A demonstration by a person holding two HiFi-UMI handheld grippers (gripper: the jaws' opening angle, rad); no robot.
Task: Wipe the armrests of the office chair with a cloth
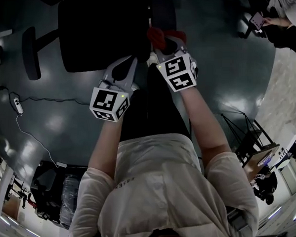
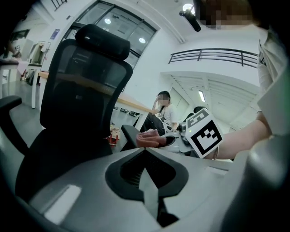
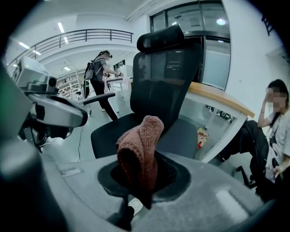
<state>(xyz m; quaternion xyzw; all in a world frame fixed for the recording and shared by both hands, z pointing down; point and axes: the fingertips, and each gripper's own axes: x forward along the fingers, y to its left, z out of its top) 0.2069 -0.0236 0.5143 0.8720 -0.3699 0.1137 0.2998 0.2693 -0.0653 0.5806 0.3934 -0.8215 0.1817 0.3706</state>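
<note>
The black office chair [image 1: 98,28] stands in front of me, its far armrest [image 1: 31,52] out to the left. My right gripper [image 1: 164,42] is shut on a reddish knitted cloth [image 1: 162,36] near the seat's right edge. In the right gripper view the cloth [image 3: 140,149] sticks up from the jaws, with the chair [image 3: 167,86] behind it. In the left gripper view the cloth [image 2: 152,140] lies against the near armrest [image 2: 128,135]. My left gripper [image 1: 132,61] hangs just left of it, jaws together and empty [image 2: 146,152].
A cable and power strip [image 1: 16,105] lie on the grey floor at the left. A folding stand [image 1: 246,135] is at the right. A seated person [image 1: 286,23] is at the far right, by a long desk [image 3: 217,102]. Another person [image 3: 102,68] walks behind.
</note>
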